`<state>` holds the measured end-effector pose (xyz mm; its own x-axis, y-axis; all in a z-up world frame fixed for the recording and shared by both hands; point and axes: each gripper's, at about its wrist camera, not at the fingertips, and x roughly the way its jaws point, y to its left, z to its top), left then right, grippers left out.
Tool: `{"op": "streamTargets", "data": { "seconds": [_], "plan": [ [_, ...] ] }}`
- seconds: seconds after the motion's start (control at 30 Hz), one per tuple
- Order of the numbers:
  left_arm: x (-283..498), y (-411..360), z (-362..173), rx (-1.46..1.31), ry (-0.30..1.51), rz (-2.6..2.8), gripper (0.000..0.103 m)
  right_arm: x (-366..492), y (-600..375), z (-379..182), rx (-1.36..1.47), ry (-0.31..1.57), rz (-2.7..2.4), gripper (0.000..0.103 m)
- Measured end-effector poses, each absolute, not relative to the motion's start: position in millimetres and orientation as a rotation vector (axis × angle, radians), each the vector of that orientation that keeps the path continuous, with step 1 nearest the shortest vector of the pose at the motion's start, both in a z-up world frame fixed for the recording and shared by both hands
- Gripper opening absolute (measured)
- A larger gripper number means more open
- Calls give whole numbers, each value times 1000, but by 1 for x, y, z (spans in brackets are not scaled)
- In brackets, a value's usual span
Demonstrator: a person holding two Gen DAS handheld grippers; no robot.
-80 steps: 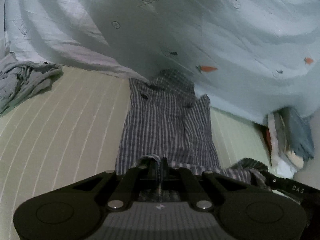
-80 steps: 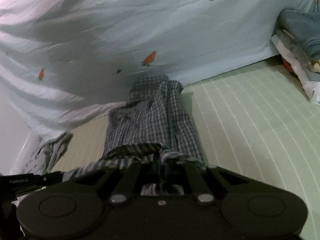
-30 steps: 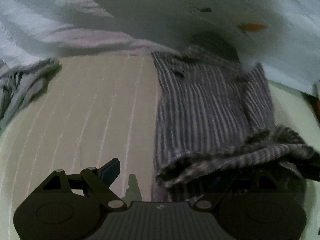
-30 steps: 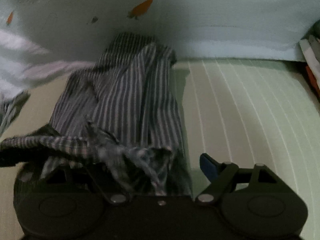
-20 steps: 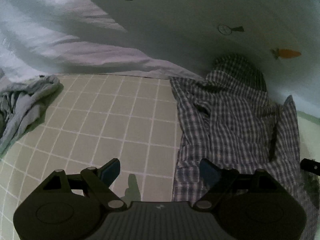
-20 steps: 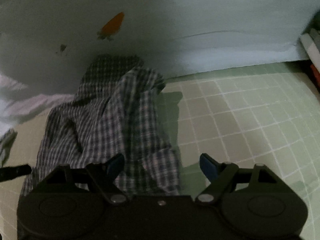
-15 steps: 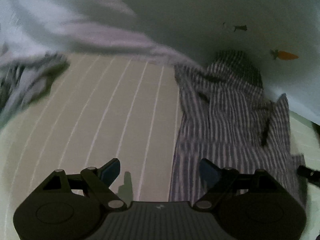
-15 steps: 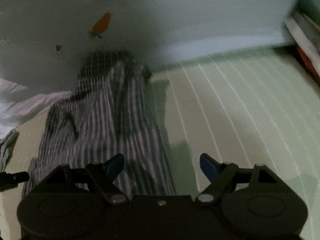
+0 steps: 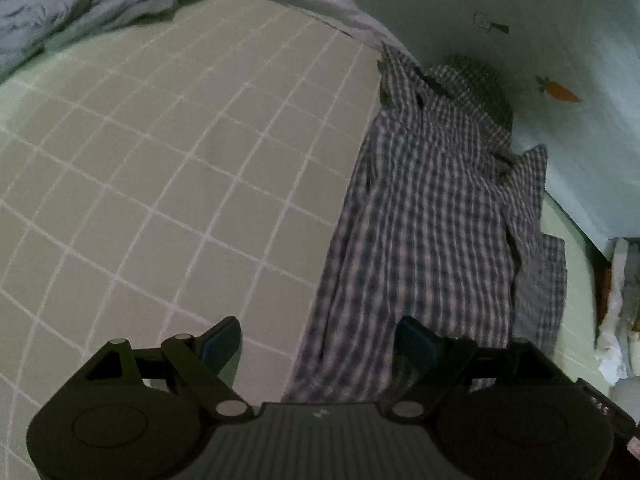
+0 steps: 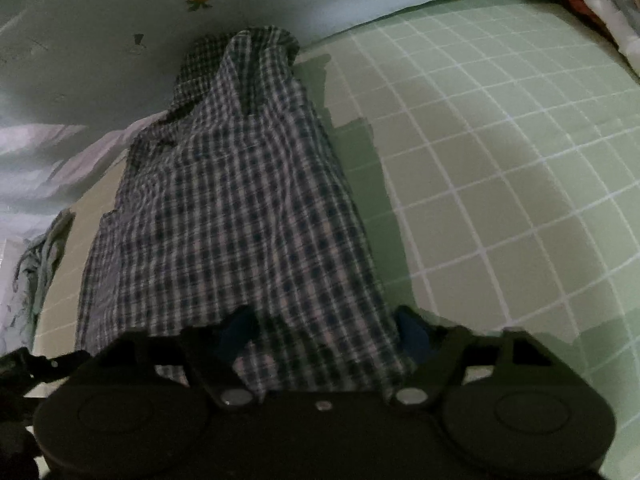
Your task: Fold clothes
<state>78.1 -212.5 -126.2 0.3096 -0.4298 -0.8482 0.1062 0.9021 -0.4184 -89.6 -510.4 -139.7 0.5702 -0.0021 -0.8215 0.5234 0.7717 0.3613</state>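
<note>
The dark-and-white checked cotton shirt point(image 9: 432, 216) lies lengthwise on the pale green gridded bed sheet point(image 9: 168, 168), its far end against a light blue carrot-print quilt point(image 9: 580, 40). The left gripper point(image 9: 318, 340) and right gripper point(image 10: 324, 330) both stand spread and closing, each straddling a near edge of the shirt unpinched. A crumpled grey garment point(image 9: 80, 12) lies well left; stacked folded fabrics point(image 9: 618, 304) sit right

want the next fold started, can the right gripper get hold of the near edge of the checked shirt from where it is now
Probably yes. The right gripper sits over the near edge of the checked shirt, jaws closing with cloth between them, not yet pinched. Nothing lies over that edge on the green grid sheet.
</note>
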Motion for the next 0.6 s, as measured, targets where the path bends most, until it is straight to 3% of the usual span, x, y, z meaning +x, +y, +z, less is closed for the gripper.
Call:
{"op": "streamTargets", "data": {
  "seconds": [0.13, 0.2, 0.27, 0.3, 0.37, 0.43, 0.6],
  "plan": [
    [73, -216, -130, -303, 1200, -376, 78, -97, -507, -142, 630, 914, -332, 61],
    [70, -217, -130, -284, 1194, -387, 70, -102, -506, -143, 630, 916, -332, 47],
    [65, -216, -132, -293, 1206, -417, 46, -108, -504, -144, 648, 924, -330, 17],
    [61, -215, -134, -288, 1205, -424, 42, -112, -500, -145, 653, 925, -328, 15],
    [51, -212, -135, -271, 1197, -435, 20, -117, -490, -144, 627, 928, -314, 8],
    [43, -207, -135, -280, 1199, -456, 11, -125, -474, -140, 589, 937, -302, 6],
    [6, -184, -119, -251, 1210, -481, 6, -164, -453, -127, 623, 966, -274, 5]
  ]
}}
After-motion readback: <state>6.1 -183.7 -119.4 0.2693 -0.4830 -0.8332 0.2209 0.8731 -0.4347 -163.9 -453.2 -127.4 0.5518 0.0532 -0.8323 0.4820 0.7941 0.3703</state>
